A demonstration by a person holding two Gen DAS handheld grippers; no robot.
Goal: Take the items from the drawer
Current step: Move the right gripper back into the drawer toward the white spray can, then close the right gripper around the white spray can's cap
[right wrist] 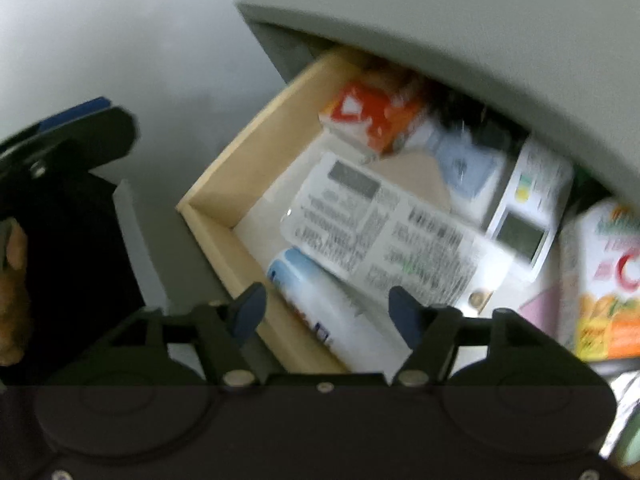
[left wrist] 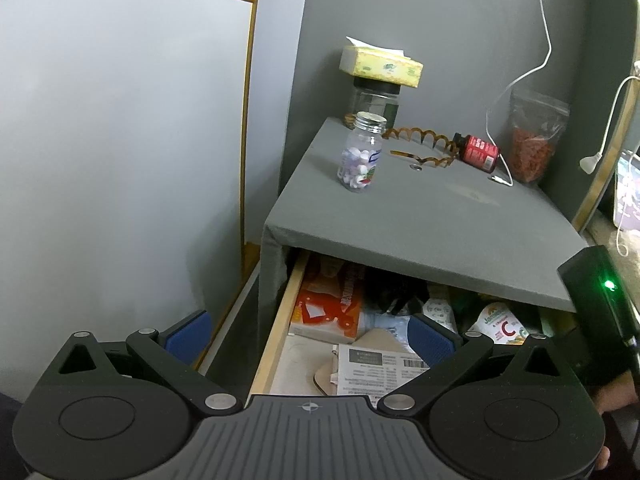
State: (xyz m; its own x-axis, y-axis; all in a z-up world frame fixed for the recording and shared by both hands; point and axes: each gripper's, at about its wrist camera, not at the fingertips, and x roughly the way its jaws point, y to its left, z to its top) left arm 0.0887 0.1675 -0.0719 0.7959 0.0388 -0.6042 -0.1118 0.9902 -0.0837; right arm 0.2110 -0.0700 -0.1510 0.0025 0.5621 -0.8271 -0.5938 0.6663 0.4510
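Right tongs (right wrist: 326, 312) half parted, nothing between the pads, hanging just above the near left corner of the open drawer (right wrist: 224, 184). Directly beneath and just beyond the pads: a white tube-like bottle (right wrist: 328, 312) with blue print, lying flat along the drawer's near wall, long axis running from far left to near right, so crosswise to the jaw gap rather than in line with it. Likely the next pick, since the right tongs sit far nearer to it than the left; a small turn of the wrist probably needed to straddle its width. Left tongs (left wrist: 310, 334) spread wide and empty, poised over the drawer's left wooden side, one blue pad outside the drawer, the other above the papers. Inside the drawer, crowded: a printed paper sheet (right wrist: 384, 232) partly overlapping the bottle's far end, an orange and white box (right wrist: 372, 116) at the far left, a pale blue packet (right wrist: 464, 168) beside it, a white device with a small screen (right wrist: 524, 216) to the right, an orange vitamin C pack (right wrist: 604, 280) at the far right, something dark tucked under the nightstand top. On the grey nightstand top (left wrist: 420, 216), well apart from the drawer: a clear pill bottle (left wrist: 362, 152) standing upright, a dark red bottle (left wrist: 478, 151) on its side, a brown wavy hairband (left wrist: 424, 144), a jar with a tissue pack on it. Right-hand view blurred, so fine print unreadable.
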